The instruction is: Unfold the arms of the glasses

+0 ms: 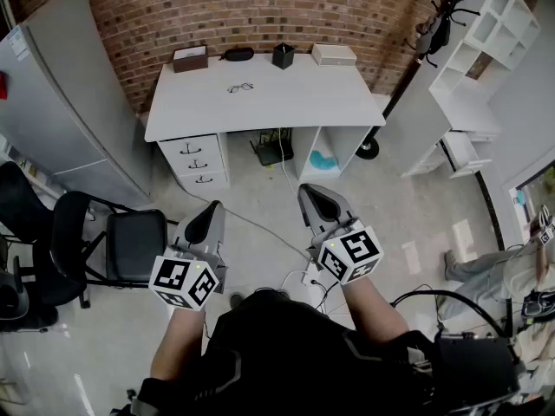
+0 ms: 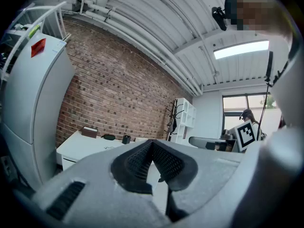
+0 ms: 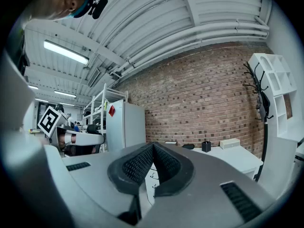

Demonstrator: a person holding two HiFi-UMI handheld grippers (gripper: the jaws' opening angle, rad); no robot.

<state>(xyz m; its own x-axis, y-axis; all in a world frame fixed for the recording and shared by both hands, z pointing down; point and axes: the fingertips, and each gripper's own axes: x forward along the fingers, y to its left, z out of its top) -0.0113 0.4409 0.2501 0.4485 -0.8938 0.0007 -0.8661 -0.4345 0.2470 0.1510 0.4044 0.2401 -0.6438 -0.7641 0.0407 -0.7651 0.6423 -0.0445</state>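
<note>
Glasses with a thin dark wire frame (image 1: 240,87) lie flat on the white rectangular worktop (image 1: 286,102), towards its left middle, well apart from the boxes and black pot lined up along the brick wall. They are too small to tell whether the arms are folded. Both grippers are held level far back from the worktop, over the floor. The left gripper (image 1: 211,211) has its ribbed fingers (image 2: 135,163) pressed together on nothing, and the right gripper (image 1: 310,193) likewise has its fingers (image 3: 137,165) closed and empty. Such a frame is probably light, springy and easily bent, with slippery lenses. It seems best to pin the front by the bridge or rim and swing each arm out near its hinge, gently.
</note>
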